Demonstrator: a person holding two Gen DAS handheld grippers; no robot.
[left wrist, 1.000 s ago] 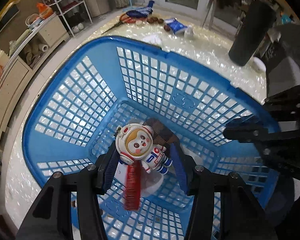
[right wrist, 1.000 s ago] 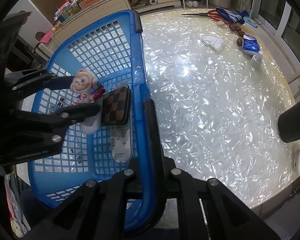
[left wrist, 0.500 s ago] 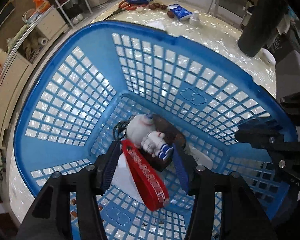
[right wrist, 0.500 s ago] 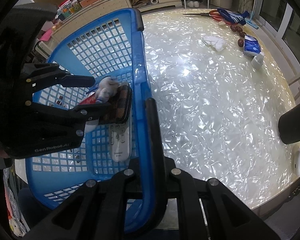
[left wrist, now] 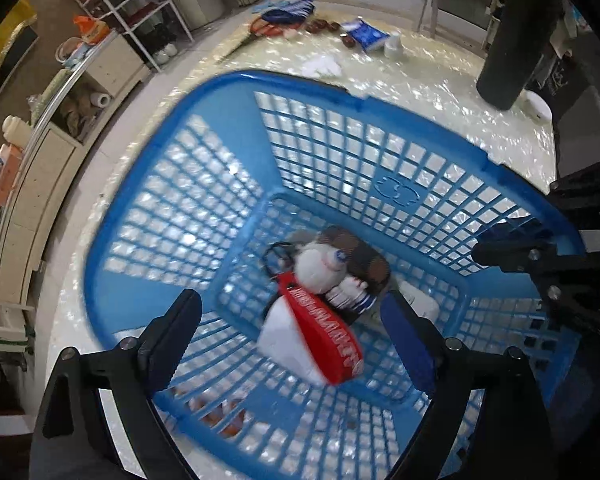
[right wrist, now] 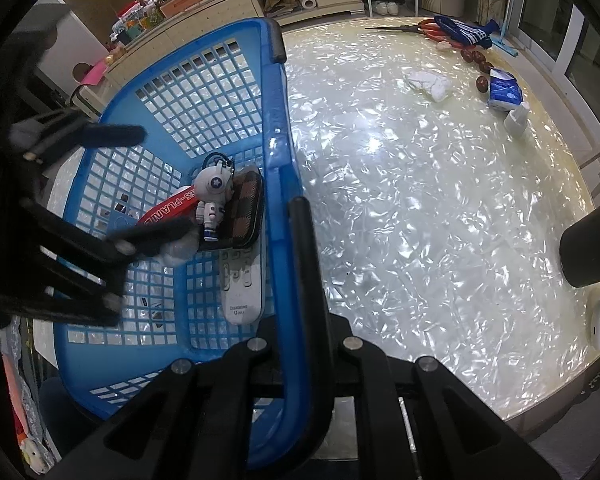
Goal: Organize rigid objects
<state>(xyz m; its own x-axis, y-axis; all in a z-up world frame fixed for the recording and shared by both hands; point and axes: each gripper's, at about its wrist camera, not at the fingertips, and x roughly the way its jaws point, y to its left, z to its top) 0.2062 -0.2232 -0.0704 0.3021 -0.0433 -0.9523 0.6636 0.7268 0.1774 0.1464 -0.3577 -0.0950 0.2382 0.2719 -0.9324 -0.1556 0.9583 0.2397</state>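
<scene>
The jaws of the left claw (left wrist: 292,320) are opening with nothing pressed between them, and the small hard white astronaut figure with its red fabric strap (right wrist: 211,196) is seen lying inside the blue plastic lattice basket (left wrist: 204,216) on a brown checkered case (right wrist: 246,208). The release step is judged to be in hand, while the basket rim is gripped by the right claw (right wrist: 296,216), which is closed narrow. A lift clear of the basket wall is called for next, and then another rigid object must be fetched from the glossy pearl-patterned worktop (right wrist: 420,200).

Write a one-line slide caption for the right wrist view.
Right gripper clamps blue plastic basket rim; astronaut keychain lies inside.
</scene>
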